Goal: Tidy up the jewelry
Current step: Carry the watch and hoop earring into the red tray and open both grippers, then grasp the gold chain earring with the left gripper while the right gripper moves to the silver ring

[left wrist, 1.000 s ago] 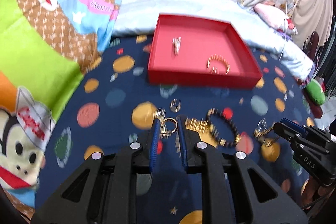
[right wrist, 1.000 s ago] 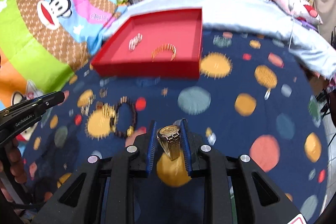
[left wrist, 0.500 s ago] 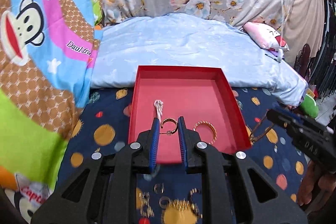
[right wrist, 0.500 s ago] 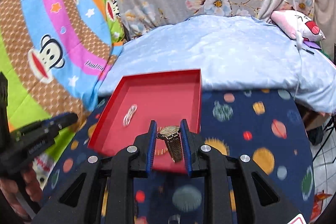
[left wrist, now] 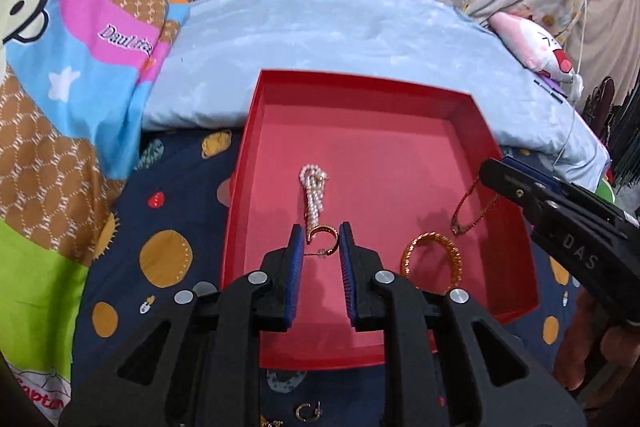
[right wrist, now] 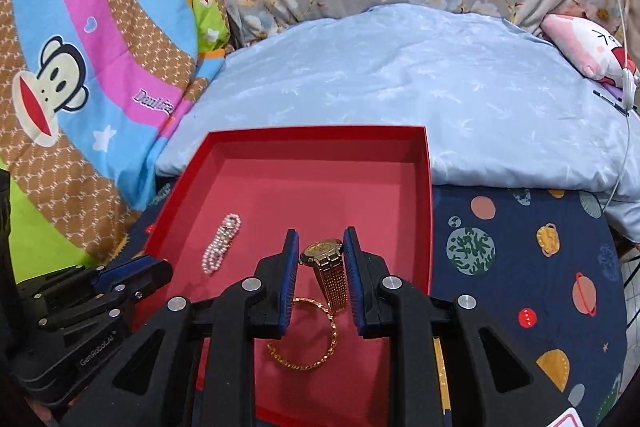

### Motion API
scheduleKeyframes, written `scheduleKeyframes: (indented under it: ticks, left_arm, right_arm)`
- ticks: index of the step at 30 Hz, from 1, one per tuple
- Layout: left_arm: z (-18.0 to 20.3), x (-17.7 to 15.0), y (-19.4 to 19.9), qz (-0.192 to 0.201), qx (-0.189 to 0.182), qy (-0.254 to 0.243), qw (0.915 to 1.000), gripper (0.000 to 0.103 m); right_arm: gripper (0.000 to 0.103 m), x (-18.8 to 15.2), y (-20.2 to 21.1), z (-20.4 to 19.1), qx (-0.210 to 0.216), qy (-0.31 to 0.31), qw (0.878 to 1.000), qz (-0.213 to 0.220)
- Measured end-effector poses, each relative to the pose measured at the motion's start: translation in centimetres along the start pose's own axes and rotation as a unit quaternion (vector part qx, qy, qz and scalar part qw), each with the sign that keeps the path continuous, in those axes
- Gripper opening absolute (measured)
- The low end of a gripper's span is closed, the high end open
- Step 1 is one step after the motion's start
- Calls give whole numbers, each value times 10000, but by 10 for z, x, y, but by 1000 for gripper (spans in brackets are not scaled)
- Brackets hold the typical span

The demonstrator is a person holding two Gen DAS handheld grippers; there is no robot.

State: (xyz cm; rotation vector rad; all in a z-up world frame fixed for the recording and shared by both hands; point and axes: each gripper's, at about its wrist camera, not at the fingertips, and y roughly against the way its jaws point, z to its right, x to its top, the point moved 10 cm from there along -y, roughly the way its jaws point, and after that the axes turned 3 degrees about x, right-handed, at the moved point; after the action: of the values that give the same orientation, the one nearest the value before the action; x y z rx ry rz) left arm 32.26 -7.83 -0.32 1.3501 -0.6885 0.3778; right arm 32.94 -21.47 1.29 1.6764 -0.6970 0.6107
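Observation:
A red tray (left wrist: 360, 81) lies on the bed with a pearl bracelet (left wrist: 314, 195) and a gold bangle (left wrist: 432, 259) inside it. Over the tray's near half, my left gripper (left wrist: 320, 233) is shut on a small gold hoop earring (left wrist: 322, 228). My right gripper (right wrist: 321, 239) is shut on a gold watch (right wrist: 322, 251), whose strap hangs down above the bangle (right wrist: 308, 335). The same tray (right wrist: 316, 133) and pearl bracelet (right wrist: 222, 245) show in the right wrist view. Each gripper also appears in the other's view: the right gripper (left wrist: 560, 211) at the tray's right side, the left gripper (right wrist: 132, 275) at its left.
The tray sits on a navy planet-print sheet (left wrist: 168, 227), where a loose earring (left wrist: 308, 411) lies near the front. A pale blue pillow (left wrist: 340, 39) rises behind the tray. A monkey-print blanket (left wrist: 80, 47) is at the left and a pink plush (left wrist: 536, 47) at the far right.
Both grippers have travelled forward from over the navy sheet to above the red tray, still carrying the earring and the watch. The loose jewelry on the sheet has dropped behind them.

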Motion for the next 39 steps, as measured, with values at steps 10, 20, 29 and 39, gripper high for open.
scheduleKeyframes:
  ticks: [10, 20, 29, 39]
  left_arm:
    - [-9, -3, -7, 35, 237, 183, 9995, 49]
    - [-17, -27, 33, 187, 231, 318, 9991, 50]
    - [-20, -112, 70, -70, 254, 431, 9987, 50]
    - [-29, -168, 92, -162, 400, 482, 9979, 56]
  right_arm:
    - [42, -5, 24, 14, -173, -52, 9994, 295]
    - [47, -60, 97, 18, 4, -115, 9990, 431]
    - [47, -160, 125, 0, -71, 202, 9996, -163]
    - [47, -208, 118, 5, -123, -54, 9985, -535]
